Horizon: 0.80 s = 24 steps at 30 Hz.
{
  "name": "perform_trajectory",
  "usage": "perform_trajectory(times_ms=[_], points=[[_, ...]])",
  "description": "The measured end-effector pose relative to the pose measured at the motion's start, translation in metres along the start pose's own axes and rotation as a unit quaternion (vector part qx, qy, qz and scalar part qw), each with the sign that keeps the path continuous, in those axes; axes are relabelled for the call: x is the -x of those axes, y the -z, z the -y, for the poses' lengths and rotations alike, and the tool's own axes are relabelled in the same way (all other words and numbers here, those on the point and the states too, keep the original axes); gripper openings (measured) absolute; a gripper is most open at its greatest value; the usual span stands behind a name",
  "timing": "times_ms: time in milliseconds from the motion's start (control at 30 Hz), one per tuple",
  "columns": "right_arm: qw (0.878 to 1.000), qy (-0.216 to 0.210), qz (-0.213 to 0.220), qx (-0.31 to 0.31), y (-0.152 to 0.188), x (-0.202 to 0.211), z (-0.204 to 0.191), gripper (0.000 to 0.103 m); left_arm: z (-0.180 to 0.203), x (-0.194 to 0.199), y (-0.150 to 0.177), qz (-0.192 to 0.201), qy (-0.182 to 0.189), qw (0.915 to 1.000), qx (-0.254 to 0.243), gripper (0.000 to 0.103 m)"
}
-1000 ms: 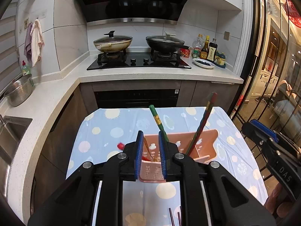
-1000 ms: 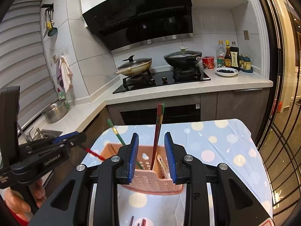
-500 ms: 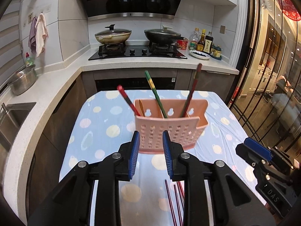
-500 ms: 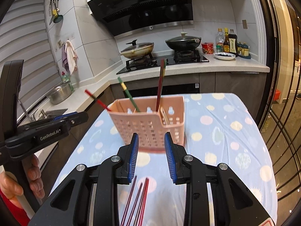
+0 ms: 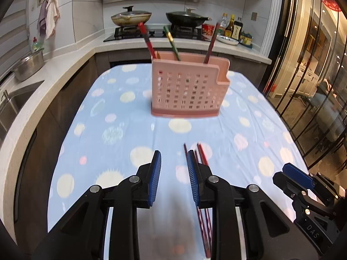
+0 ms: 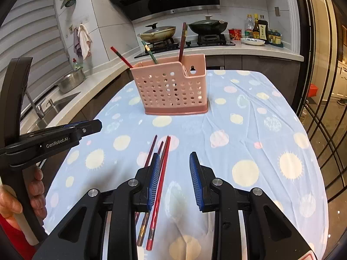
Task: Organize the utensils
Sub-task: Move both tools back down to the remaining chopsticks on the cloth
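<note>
A pink perforated utensil holder (image 5: 187,91) (image 6: 173,88) stands upright on the blue dotted tablecloth (image 5: 121,134). A red chopstick (image 5: 147,40), a green one (image 5: 171,40) and a dark red one (image 5: 211,41) stick out of it. Several loose chopsticks (image 6: 163,162) (image 5: 200,153) lie on the cloth near the front. My left gripper (image 5: 173,166) is open and empty, just left of them. My right gripper (image 6: 175,169) is open and empty, with the loose chopsticks under its left finger.
Behind the table runs a counter with a stove (image 5: 156,33), two lidded pans, sauce bottles (image 5: 235,29) and a plate. A steel bowl (image 5: 28,66) and sink are at the left. Glass doors (image 5: 308,65) are at the right.
Both grippers have pulled back from the holder and dropped toward the near end of the table. The holder now stands farther away and the loose chopsticks lie by the fingers.
</note>
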State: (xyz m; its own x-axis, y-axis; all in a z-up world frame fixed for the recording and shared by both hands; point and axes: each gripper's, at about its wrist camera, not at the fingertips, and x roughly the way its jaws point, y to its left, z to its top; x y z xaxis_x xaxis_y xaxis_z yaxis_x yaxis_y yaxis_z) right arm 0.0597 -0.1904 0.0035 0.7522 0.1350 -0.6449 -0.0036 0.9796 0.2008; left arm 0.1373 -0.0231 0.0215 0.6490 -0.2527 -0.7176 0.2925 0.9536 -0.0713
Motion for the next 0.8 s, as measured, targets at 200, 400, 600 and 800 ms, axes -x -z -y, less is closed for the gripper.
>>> perform_trajectory(times_ms=[200,400,600,800], points=[[0.999,-0.010,-0.041,0.004,0.045,-0.002,-0.008,0.028,-0.001,-0.004,0.043,-0.031,-0.003,0.9995,0.002,0.024],[0.997,-0.014,-0.078,0.019,0.083,-0.014,-0.021,0.028,0.001,-0.015,0.083,-0.065,0.002,0.9979,0.002,0.024],[0.995,-0.012,-0.096,0.033,0.101,-0.021,-0.029,0.028,0.007,-0.021,0.106,-0.091,0.011,0.9958,0.000,0.024],[0.994,0.000,-0.102,0.036,0.108,-0.025,-0.025,0.025,0.011,-0.021,0.111,-0.095,0.021,0.9952,0.000,0.027]])
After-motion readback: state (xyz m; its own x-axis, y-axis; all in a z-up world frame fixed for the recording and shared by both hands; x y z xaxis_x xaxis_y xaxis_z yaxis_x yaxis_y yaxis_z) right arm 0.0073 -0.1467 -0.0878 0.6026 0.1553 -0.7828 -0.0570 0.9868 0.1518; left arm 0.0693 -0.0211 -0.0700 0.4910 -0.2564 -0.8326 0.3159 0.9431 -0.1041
